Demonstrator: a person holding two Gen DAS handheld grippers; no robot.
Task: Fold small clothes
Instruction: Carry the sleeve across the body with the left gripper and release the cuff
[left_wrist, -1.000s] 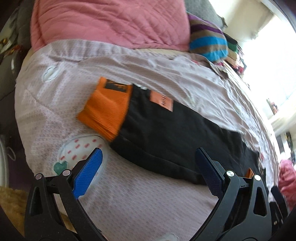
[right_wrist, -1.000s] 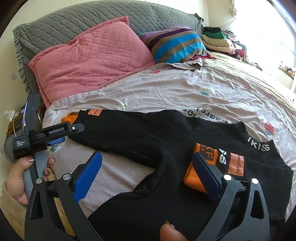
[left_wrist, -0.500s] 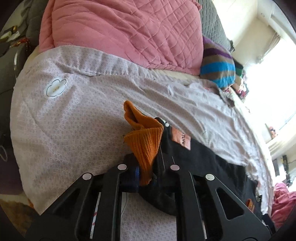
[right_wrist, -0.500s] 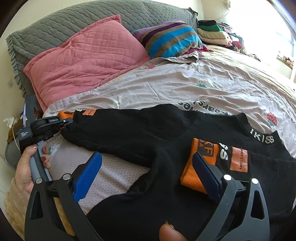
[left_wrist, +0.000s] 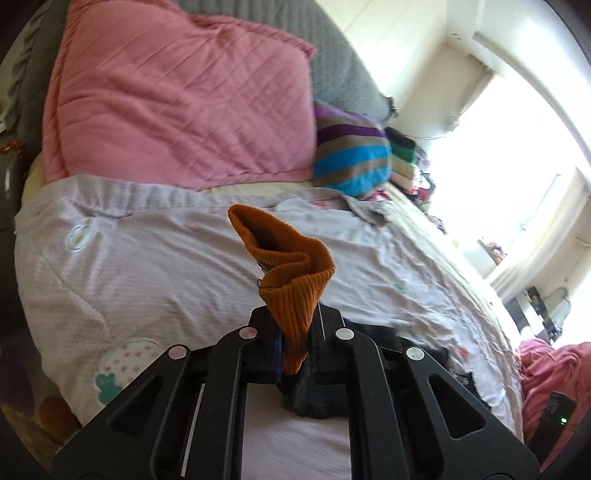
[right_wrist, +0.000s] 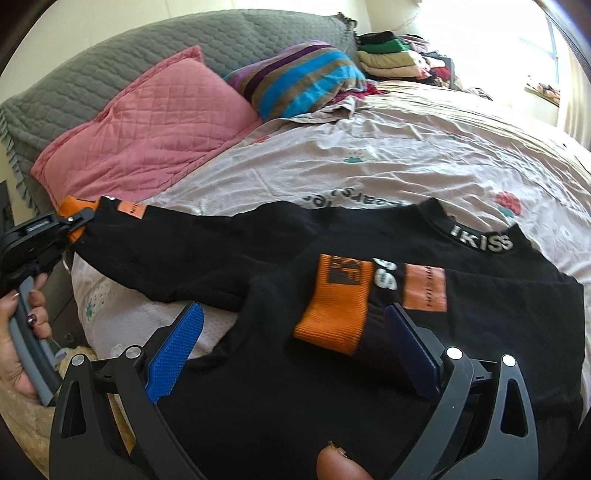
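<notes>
Left wrist view: the left gripper (left_wrist: 293, 347) is clamped tight on the orange ribbed cuff (left_wrist: 291, 273) of a black sweatshirt (left_wrist: 317, 391). The cuff stands up out of the pinched jaws, its open end curling above them, and black sleeve fabric bunches just below and behind the tips. Beyond the tongs spreads a pale patterned bedsheet (left_wrist: 147, 266), with a pink quilted pillow (left_wrist: 177, 92) farther off and a striped cushion (left_wrist: 351, 155) to its right. Right wrist view: the right gripper (right_wrist: 295, 343) hangs with its jaws spread wide and nothing pressed between them, its blue pads (right_wrist: 173, 350) just above the black sweatshirt, which lies flat across the bed. The other orange cuff (right_wrist: 332, 306) lies folded over the body of the shirt, between the two jaws and nearer the right one. The collar (right_wrist: 480, 240), printed with white letters, is beyond that jaw. Far left of the tongs, a hand (right_wrist: 22, 332) holds the left gripper, which pinches the outstretched sleeve's cuff. A fingertip (right_wrist: 340, 461) shows at the bottom edge.
</notes>
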